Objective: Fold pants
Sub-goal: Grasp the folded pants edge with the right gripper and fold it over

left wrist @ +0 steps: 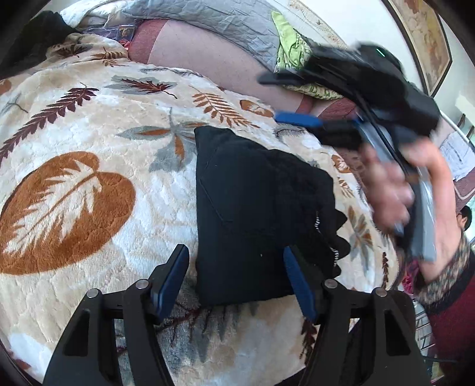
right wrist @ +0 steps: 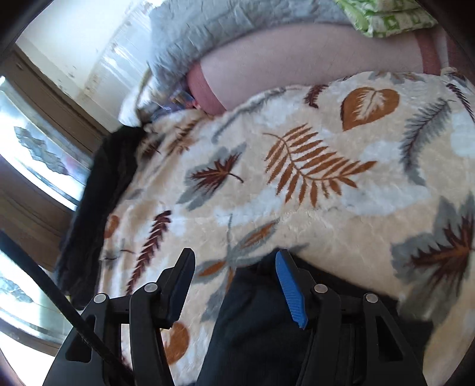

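Observation:
Black pants [left wrist: 252,213] lie folded into a compact bundle on a cream blanket with leaf prints [left wrist: 89,148]. My left gripper [left wrist: 236,255] is open just above the near edge of the pants, holding nothing. My right gripper [left wrist: 268,98] shows blurred in the left wrist view, held by a hand [left wrist: 394,190] above and to the right of the pants, with its fingers apart. In the right wrist view the right gripper [right wrist: 234,256] is open and empty, with the pants [right wrist: 258,326] below it and the blanket [right wrist: 297,178] beyond.
A grey quilt [left wrist: 222,26] and a green cloth [left wrist: 291,44] lie at the far side of the bed. A pink sheet [left wrist: 207,62] shows beneath them. Dark clothing [right wrist: 98,207] hangs at the bed's left edge by a window [right wrist: 29,154].

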